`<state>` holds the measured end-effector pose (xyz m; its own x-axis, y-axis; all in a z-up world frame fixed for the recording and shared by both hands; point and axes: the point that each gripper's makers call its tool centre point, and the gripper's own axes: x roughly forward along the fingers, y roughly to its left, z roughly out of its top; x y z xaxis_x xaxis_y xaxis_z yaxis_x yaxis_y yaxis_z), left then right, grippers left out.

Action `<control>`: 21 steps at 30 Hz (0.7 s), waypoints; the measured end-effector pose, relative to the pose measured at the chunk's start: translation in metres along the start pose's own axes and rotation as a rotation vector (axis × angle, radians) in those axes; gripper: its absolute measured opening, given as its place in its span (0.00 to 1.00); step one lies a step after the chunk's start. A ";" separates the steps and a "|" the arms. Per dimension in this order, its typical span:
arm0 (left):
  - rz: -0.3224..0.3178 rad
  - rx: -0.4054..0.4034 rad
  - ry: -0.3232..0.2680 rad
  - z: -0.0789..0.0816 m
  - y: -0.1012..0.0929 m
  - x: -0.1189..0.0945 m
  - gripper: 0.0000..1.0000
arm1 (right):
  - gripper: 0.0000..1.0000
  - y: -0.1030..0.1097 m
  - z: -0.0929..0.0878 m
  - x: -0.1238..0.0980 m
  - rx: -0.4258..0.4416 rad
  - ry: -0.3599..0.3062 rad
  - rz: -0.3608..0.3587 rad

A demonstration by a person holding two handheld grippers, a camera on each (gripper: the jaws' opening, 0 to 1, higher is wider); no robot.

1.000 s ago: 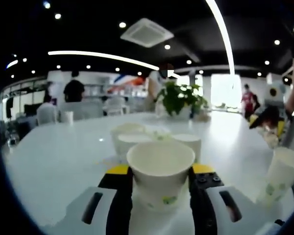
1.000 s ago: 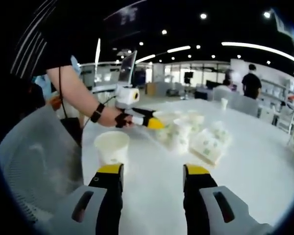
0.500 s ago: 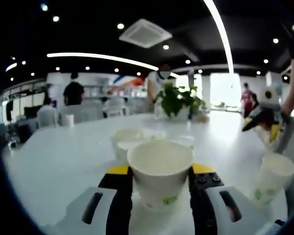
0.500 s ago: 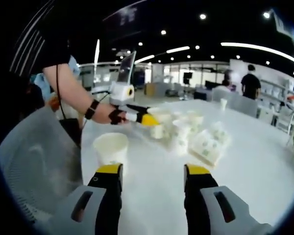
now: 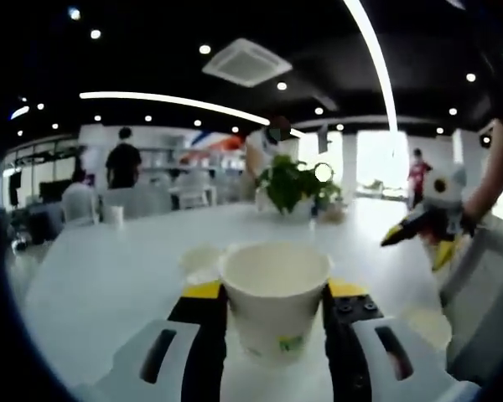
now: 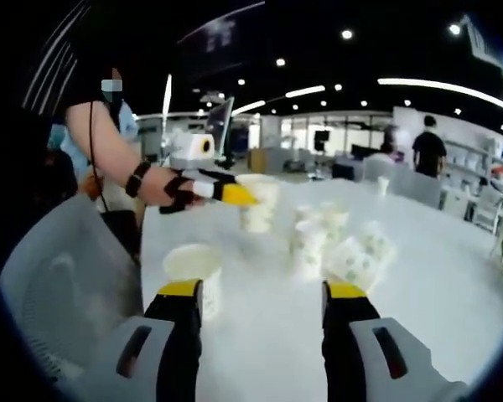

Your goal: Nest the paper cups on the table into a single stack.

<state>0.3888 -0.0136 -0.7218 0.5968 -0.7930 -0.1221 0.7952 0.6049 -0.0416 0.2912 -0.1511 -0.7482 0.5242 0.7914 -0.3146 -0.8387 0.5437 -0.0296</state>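
Note:
A white paper cup [image 5: 275,306] with a green print sits upright between the jaws of my left gripper [image 5: 275,289], which is shut on it. Behind it shows the rim of another cup [image 5: 203,260] on the white table [image 5: 109,285]. In the right gripper view, the left gripper [image 6: 241,196] holds that cup [image 6: 257,209] in the air above the table. Below and to its right is a cluster of cups [image 6: 317,236], some upright, some lying [image 6: 362,251]. My right gripper [image 6: 261,293] is open and holds nothing. A single cup [image 6: 191,272] stands by its left jaw.
A grey chair [image 6: 59,285] stands at the table's near edge, and the person's arm [image 6: 109,151] reaches over it. A potted plant [image 5: 293,180] stands at the far side of the table. People are standing in the background. The right gripper [image 5: 419,230] hangs at the right.
My left gripper has lifted its cup up from the cluster, so the other cups have dropped low in its view. The right gripper stays open near the single cup.

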 end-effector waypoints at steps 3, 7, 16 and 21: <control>-0.019 0.010 0.000 0.008 -0.012 -0.003 0.43 | 0.55 0.006 0.003 -0.002 -0.009 0.000 0.010; -0.050 0.026 -0.007 0.018 -0.029 -0.008 0.43 | 0.55 0.010 0.006 -0.007 -0.015 0.001 0.015; -0.109 0.033 -0.009 0.023 -0.064 -0.021 0.43 | 0.54 0.016 0.007 -0.014 -0.019 0.004 0.012; -0.139 0.025 -0.008 0.019 -0.084 -0.027 0.43 | 0.54 0.019 0.007 -0.014 -0.020 0.004 0.012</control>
<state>0.3083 -0.0446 -0.6965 0.4813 -0.8698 -0.1088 0.8728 0.4870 -0.0327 0.2687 -0.1501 -0.7374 0.5133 0.7969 -0.3185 -0.8479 0.5283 -0.0447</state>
